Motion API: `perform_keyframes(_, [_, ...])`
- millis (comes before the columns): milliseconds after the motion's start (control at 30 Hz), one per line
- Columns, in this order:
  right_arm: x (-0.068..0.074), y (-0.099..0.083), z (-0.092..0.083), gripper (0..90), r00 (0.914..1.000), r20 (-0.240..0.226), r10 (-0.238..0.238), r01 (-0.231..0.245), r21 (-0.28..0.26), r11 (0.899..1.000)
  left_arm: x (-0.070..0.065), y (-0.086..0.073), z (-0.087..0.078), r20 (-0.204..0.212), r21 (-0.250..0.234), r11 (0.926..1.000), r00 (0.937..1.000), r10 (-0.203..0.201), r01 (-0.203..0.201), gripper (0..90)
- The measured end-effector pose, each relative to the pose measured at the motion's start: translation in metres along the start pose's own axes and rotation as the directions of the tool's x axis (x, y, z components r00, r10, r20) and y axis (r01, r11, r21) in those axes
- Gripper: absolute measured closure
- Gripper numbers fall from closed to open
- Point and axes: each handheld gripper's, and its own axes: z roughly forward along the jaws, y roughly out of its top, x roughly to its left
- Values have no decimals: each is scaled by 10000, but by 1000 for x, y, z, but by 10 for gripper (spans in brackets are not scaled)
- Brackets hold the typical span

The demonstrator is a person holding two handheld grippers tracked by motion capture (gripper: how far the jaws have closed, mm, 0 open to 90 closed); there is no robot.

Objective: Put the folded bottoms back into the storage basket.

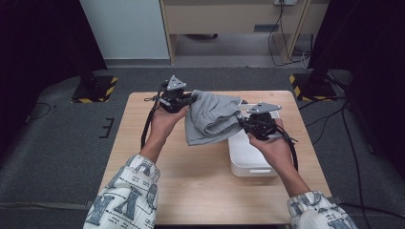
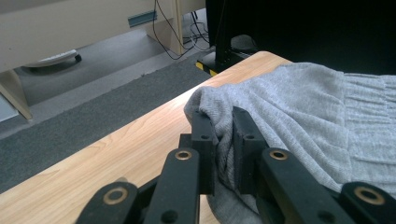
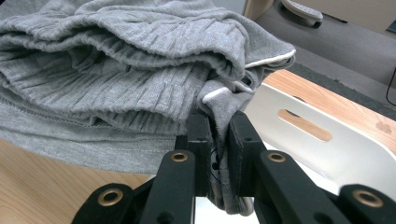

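A folded grey knit garment (image 1: 210, 119) hangs between my two grippers above the far half of the wooden table (image 1: 191, 191). My left gripper (image 1: 184, 101) is shut on the garment's left corner; in the left gripper view the grey cloth (image 2: 299, 116) is pinched between the black jaws (image 2: 223, 140). My right gripper (image 1: 244, 121) is shut on the garment's right edge, where a fold of grey cloth (image 3: 140, 70) with white trim is clamped in the jaws (image 3: 218, 140). A white plastic bin (image 1: 248, 157) stands on the table under the right gripper, its handle slot (image 3: 303, 125) close by.
The table's far and right edges lie close behind the garment. Beyond it is grey carpet, two black stand bases with yellow-black tape (image 1: 95, 88), trailing cables (image 1: 282, 43) and a wooden desk frame (image 1: 229, 19). Bare wood extends toward the person's patterned sleeves (image 1: 129, 195).
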Motion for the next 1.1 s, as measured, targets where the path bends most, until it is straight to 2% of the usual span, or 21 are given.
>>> perform_keyframes(467, [-22,-12,-12,811,9990,371,249,-251,46,9997,-18,5,20,269,-30,10000,9996,94,-93,814])
perform_keyframes(700, [-33,-18,-19,811,9980,591,223,-228,85,9997,-27,6,33,420,40,10000,9991,87,-89,814])
perform_keyframes(1100, [-43,-27,-22,811,9967,687,431,-440,126,9989,-36,7,45,555,87,9999,9984,89,-94,814])
